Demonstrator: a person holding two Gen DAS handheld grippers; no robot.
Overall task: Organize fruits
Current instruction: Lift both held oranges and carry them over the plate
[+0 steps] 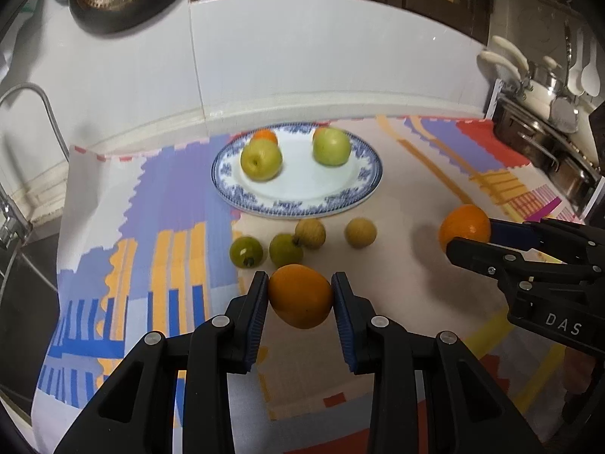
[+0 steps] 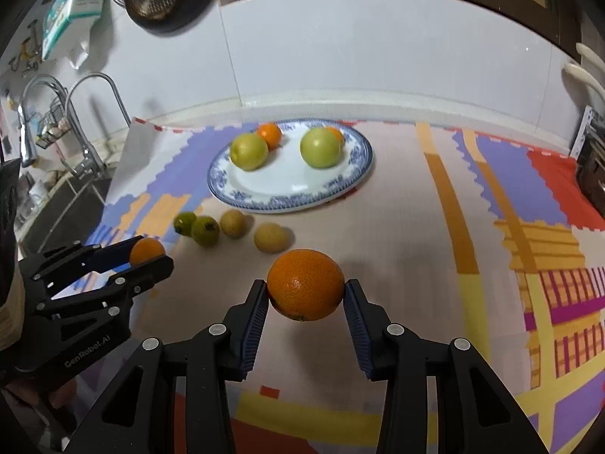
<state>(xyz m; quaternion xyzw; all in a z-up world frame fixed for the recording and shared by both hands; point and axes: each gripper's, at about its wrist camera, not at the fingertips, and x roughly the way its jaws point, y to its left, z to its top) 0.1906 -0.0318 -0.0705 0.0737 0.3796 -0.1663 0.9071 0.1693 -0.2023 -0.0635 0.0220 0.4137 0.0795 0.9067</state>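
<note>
Your left claw (image 1: 300, 297) clamped on small orange (image 1: 300, 295), pads pressing both sides, lifted off table (image 1: 397, 196). Your right claw (image 2: 306, 291) gripping larger orange (image 2: 306, 283), also raised. Beyond: four small green-tan fruits (image 1: 285, 249) loose on patterned mat (image 1: 170, 196). Further back, blue-rimmed plate (image 1: 295, 204) with two green apples (image 1: 261, 159), two small oranges behind.

We see two matching tools of matte black plastic, the left gripper (image 1: 300, 297) and the right gripper (image 2: 306, 295), each built of angular, triangulated links with open cut-outs and round silver screw heads at the pivots. Their jaws are lined with ribbed dark-blue pads. White lettering marks the bodies: "DAS" at right in the left wrist view, "GenRobot.AI" at lower left in the right wrist view.
</note>
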